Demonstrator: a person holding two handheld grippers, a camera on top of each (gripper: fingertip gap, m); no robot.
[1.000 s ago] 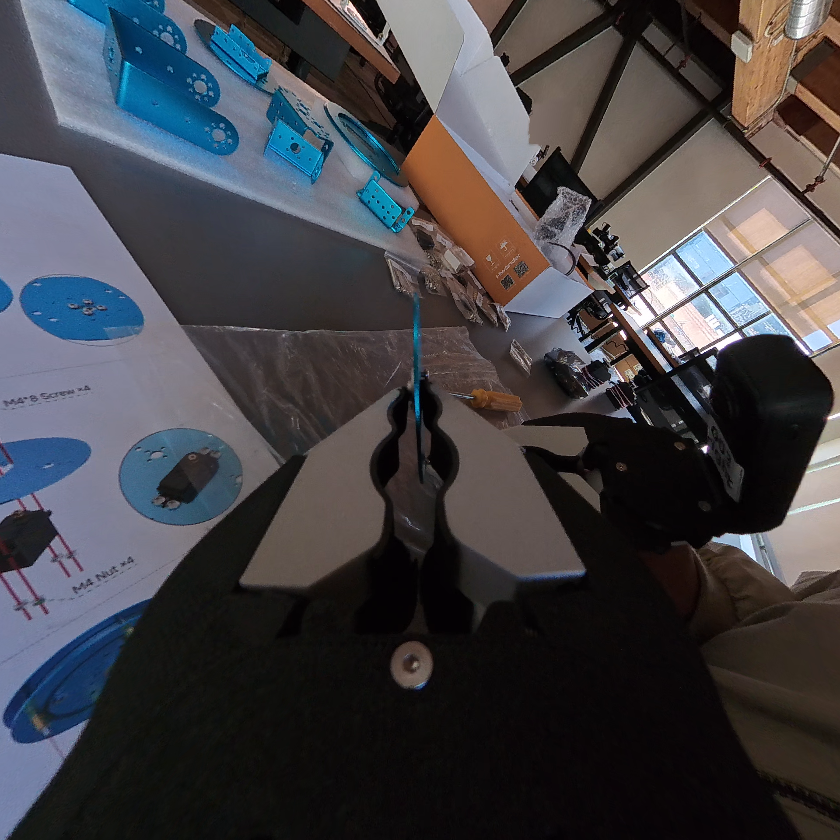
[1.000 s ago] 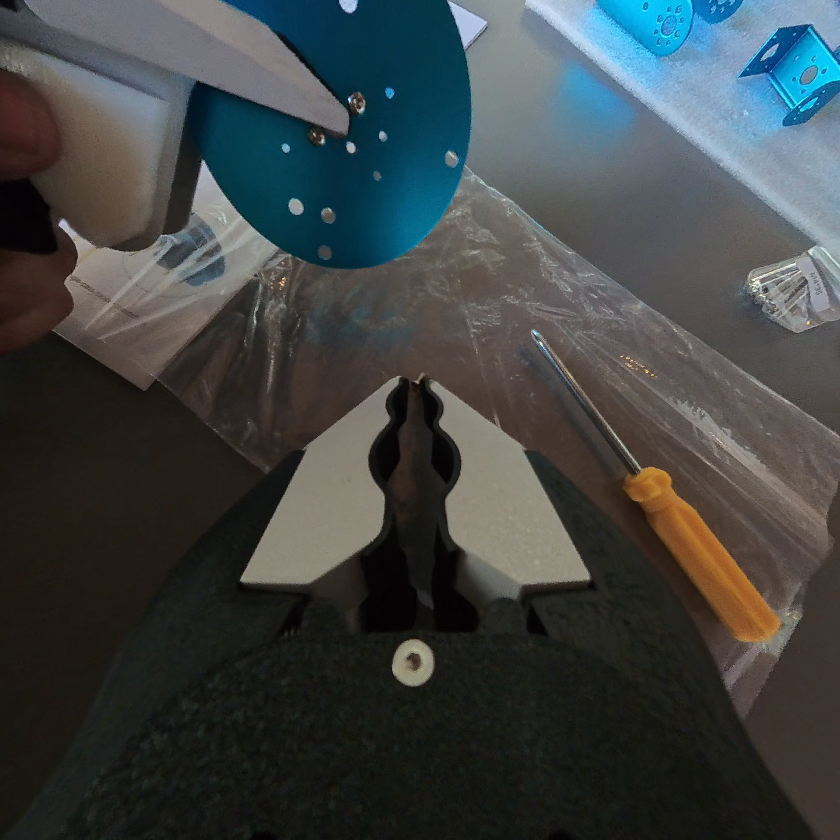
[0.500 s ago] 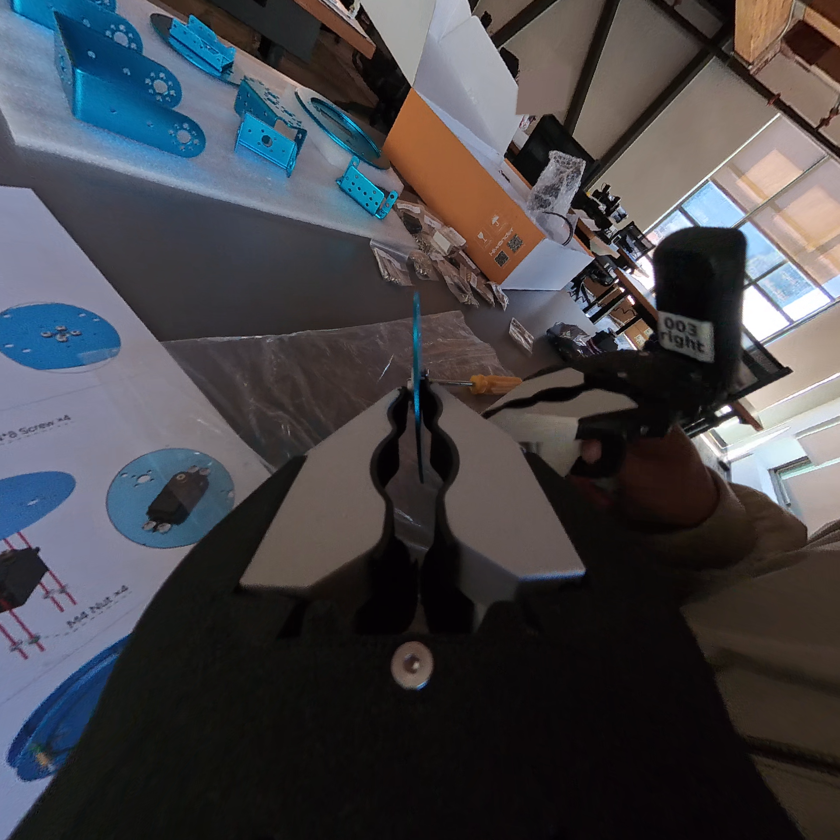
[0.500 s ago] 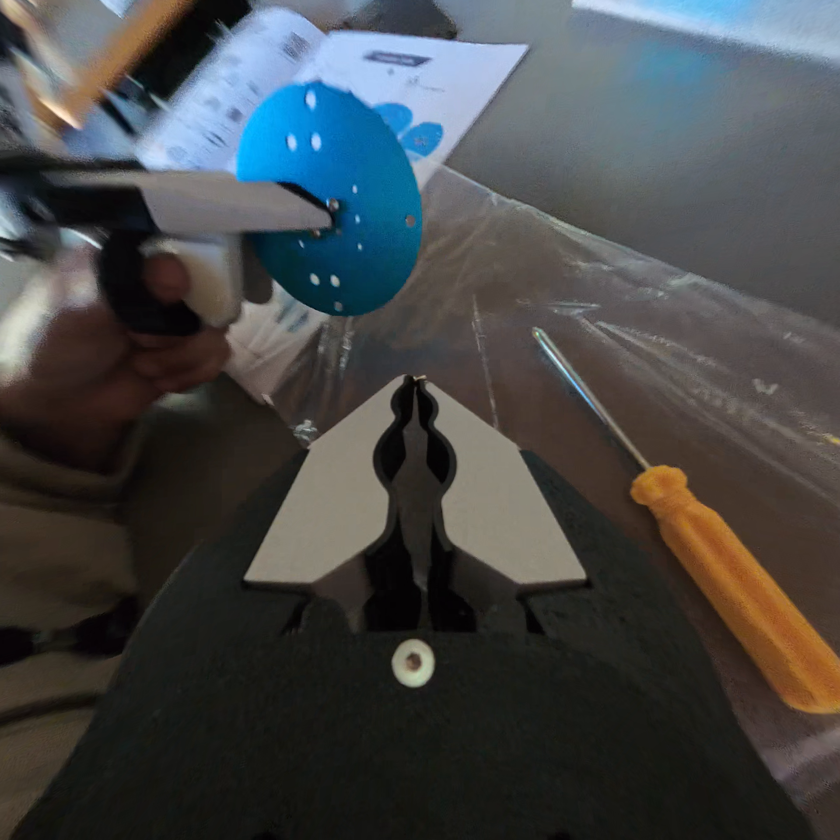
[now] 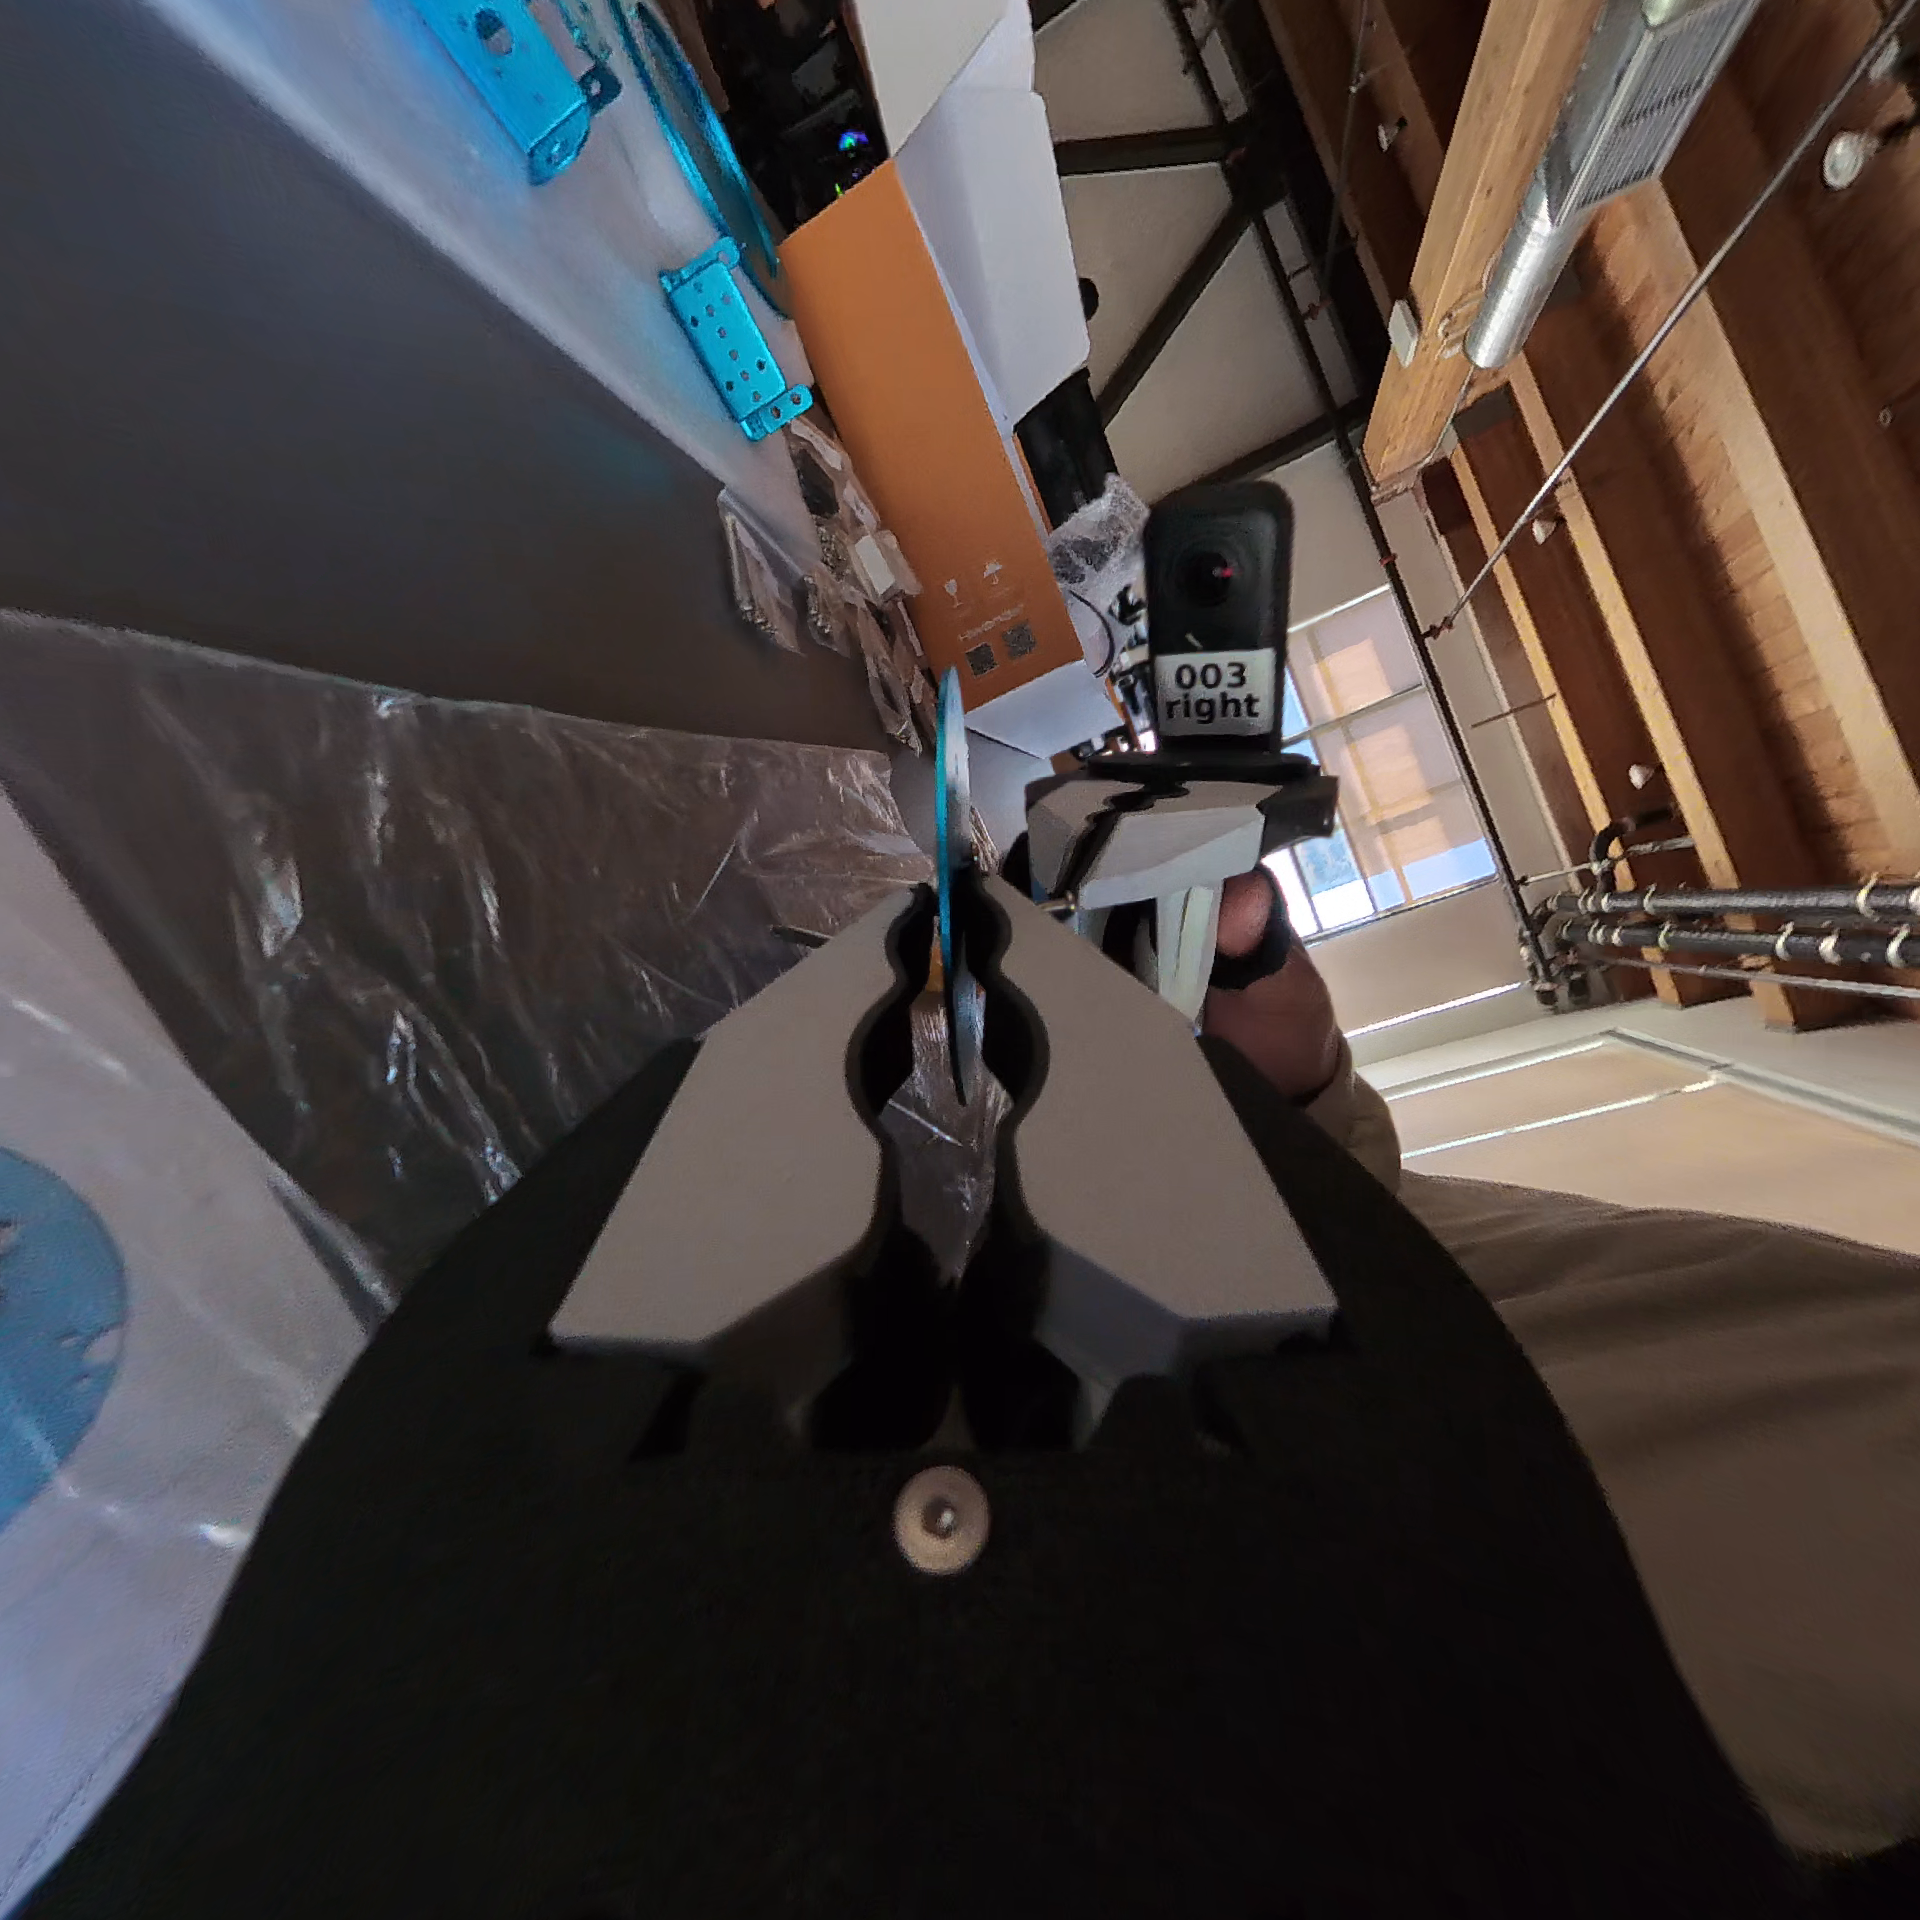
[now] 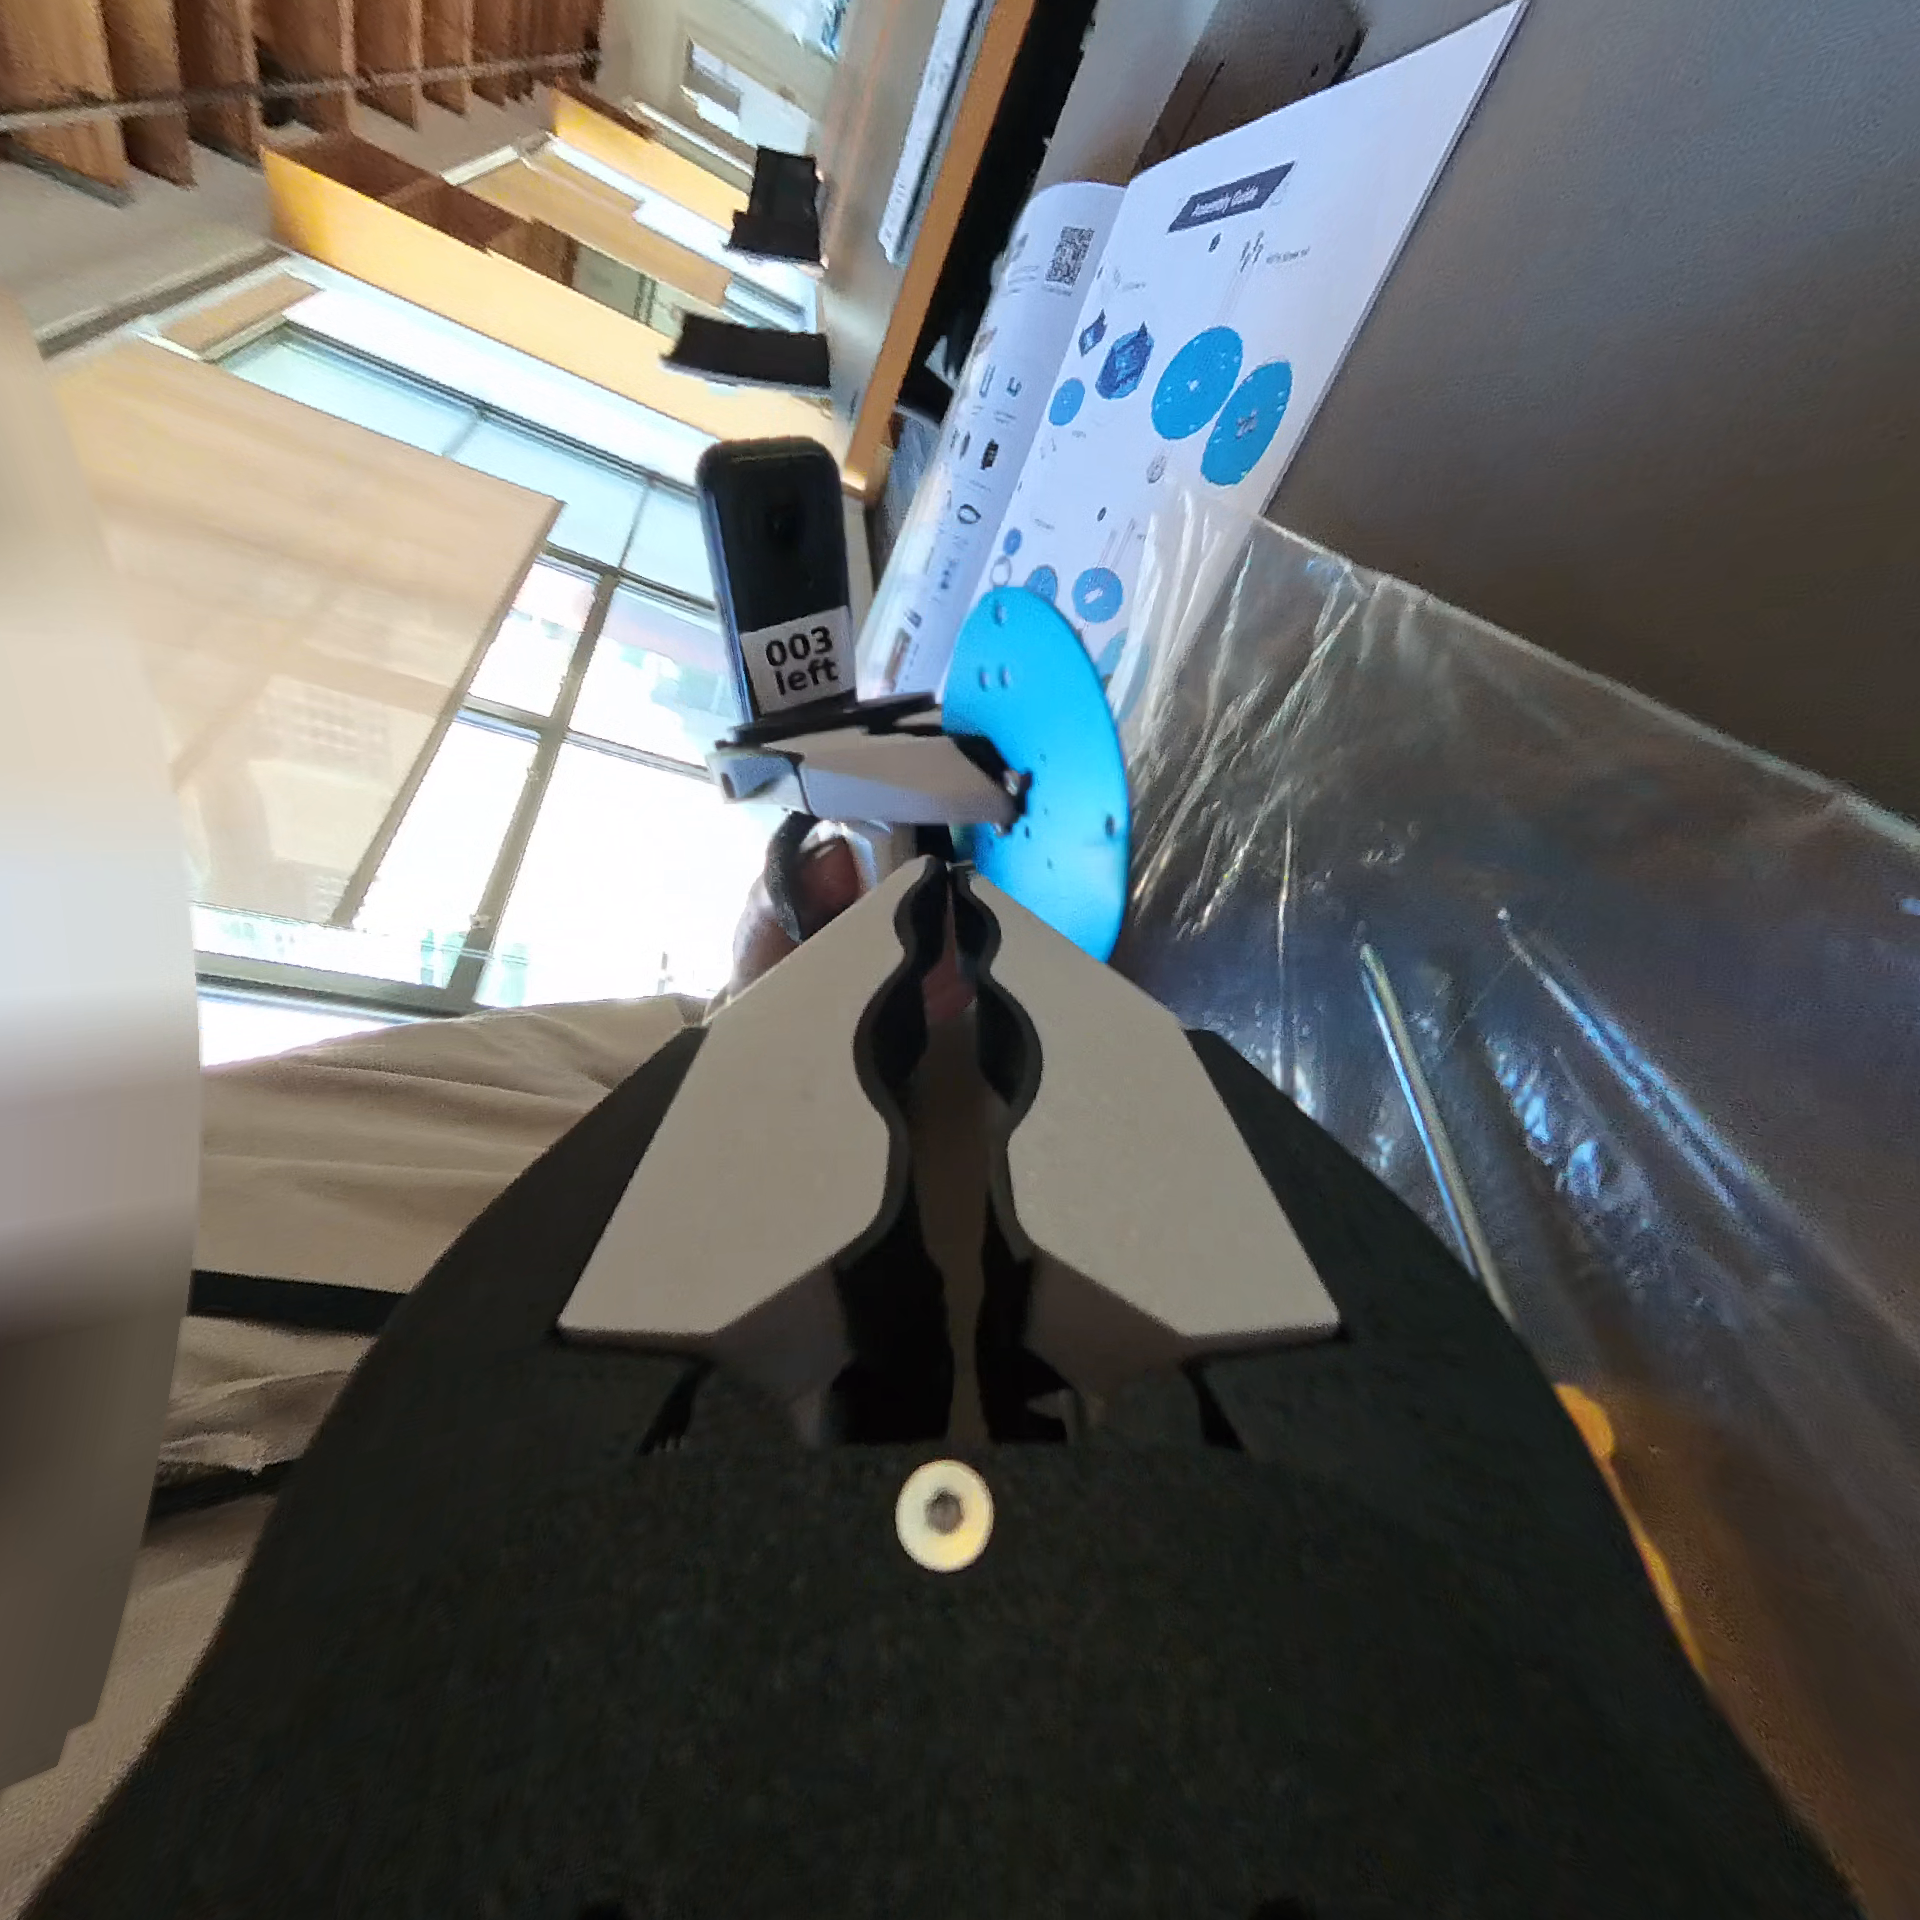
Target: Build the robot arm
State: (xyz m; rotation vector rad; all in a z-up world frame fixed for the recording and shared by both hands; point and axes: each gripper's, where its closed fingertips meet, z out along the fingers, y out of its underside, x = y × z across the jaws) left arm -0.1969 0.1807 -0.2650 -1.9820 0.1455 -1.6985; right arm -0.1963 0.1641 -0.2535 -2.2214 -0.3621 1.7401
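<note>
My left gripper [image 5: 951,894] is shut on a thin blue round disc [image 5: 948,790] with several small holes, held edge-on in the left wrist view. The disc's face [image 6: 1081,862] shows in the right wrist view, where the left gripper [image 6: 1013,800] clamps it near its middle. My right gripper [image 6: 948,871] is shut, with a tiny metal part pinched at its tips, right next to the disc's face. It also shows in the left wrist view [image 5: 1049,883], just right of the disc. Both are held above a clear plastic bag [image 6: 1558,831].
A screwdriver [image 6: 1423,1101] with an orange handle lies on the bag. A printed instruction sheet [image 6: 1247,343] lies beside it on the grey table. Farther off are blue metal brackets [image 5: 727,353], small bags of parts [image 5: 831,582] and an orange-and-white box [image 5: 914,416].
My right gripper has swung round to face the left one, and its tips have come up close to the disc's face. The left gripper has tilted while still clamping the disc.
</note>
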